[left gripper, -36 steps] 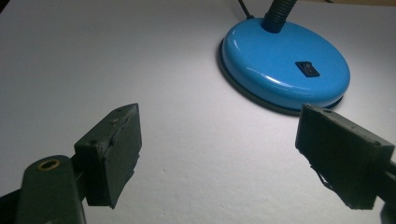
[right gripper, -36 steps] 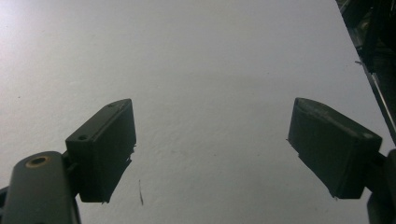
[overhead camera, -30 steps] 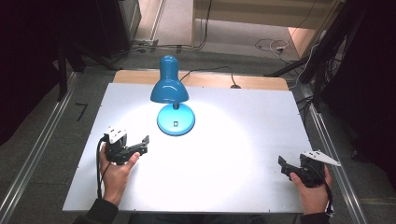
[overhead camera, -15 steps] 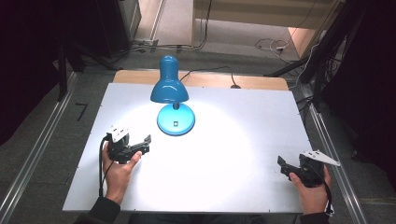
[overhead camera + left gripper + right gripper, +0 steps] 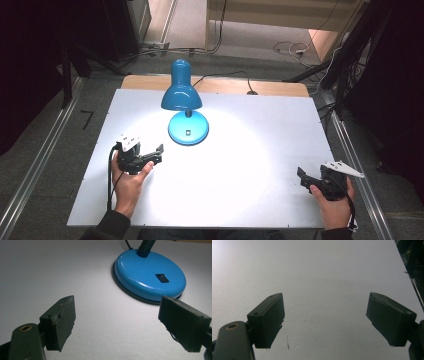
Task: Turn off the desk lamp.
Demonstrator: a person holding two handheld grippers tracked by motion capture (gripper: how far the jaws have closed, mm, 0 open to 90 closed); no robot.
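A blue desk lamp stands lit at the back middle of the white table (image 5: pixel 250 150). Its shade (image 5: pixel 181 95) leans over its round base (image 5: pixel 188 128). The base (image 5: pixel 150 277) carries a small black rocker switch (image 5: pixel 162 278) on top. My left gripper (image 5: pixel 158 154) is held just left of and nearer than the base, and it points toward it. Its jaws stand wide open with nothing between them (image 5: pixel 122 322). My right gripper (image 5: pixel 302 178) rests near the table's front right corner. It is open over bare table (image 5: pixel 329 322).
The lamp's black cord (image 5: pixel 225 76) runs off the back of the table. A wooden strip (image 5: pixel 280 87) lines the far edge. Metal rails (image 5: pixel 350 150) run along both sides. Cables lie on the floor behind. The lamp casts a bright pool of light on the table's middle.
The left gripper has edged slightly right, toward the lamp base. The right gripper has stayed where it was.
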